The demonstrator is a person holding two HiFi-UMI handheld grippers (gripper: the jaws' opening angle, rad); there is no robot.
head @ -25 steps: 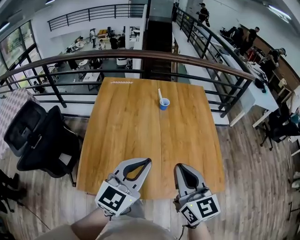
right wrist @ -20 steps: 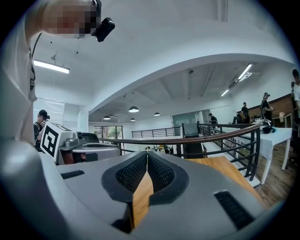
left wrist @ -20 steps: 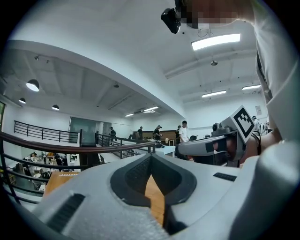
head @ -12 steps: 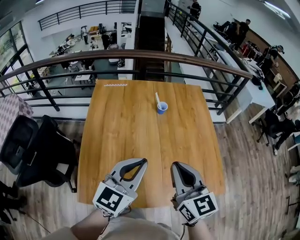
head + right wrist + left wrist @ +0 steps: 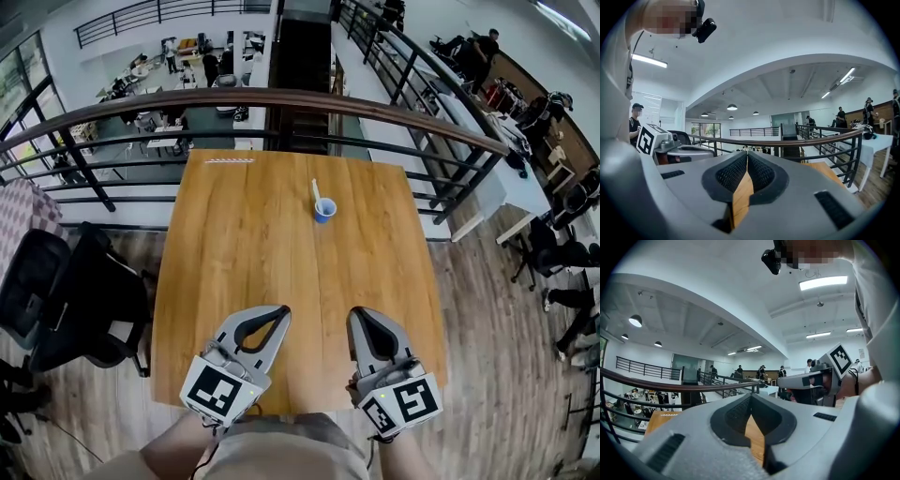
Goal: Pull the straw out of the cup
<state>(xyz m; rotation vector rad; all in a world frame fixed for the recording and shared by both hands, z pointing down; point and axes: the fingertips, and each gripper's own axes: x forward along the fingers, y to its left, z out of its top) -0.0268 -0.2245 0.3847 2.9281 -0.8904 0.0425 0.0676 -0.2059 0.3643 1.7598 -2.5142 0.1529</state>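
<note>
**Spotter:** Talk me through the grippers. What have you got?

**Operator:** Both are low in front of me at the near edge of the table (image 5: 253,244), side by side with a gap between them, pointing toward the far side. My left gripper (image 5: 283,310) is clenched. In its own view the two tips meet, and only bare wood shows through the hollow behind them. It's holding nothing.

**Spotter:** And the other?

**Operator:** My right gripper (image 5: 360,315) is the same: tips pressed together, empty, wood showing through the hollow. Whether either one grazes the tabletop, I can't tell.

**Spotter:** Where's the cup?

**Operator:** The cup (image 5: 325,209) is blue and stands upright toward the far side of the table, a little right of the middle, well apart from both grippers. The straw (image 5: 317,191) is in it, white, leaning up and to the left over the rim.

**Spotter:** What else is in view?

**Operator:** There's a short white strip (image 5: 230,161) near the table's far left corner. A rail (image 5: 281,97) runs beyond the far edge, and a black chair (image 5: 56,300) sits off the table's left side.
</note>
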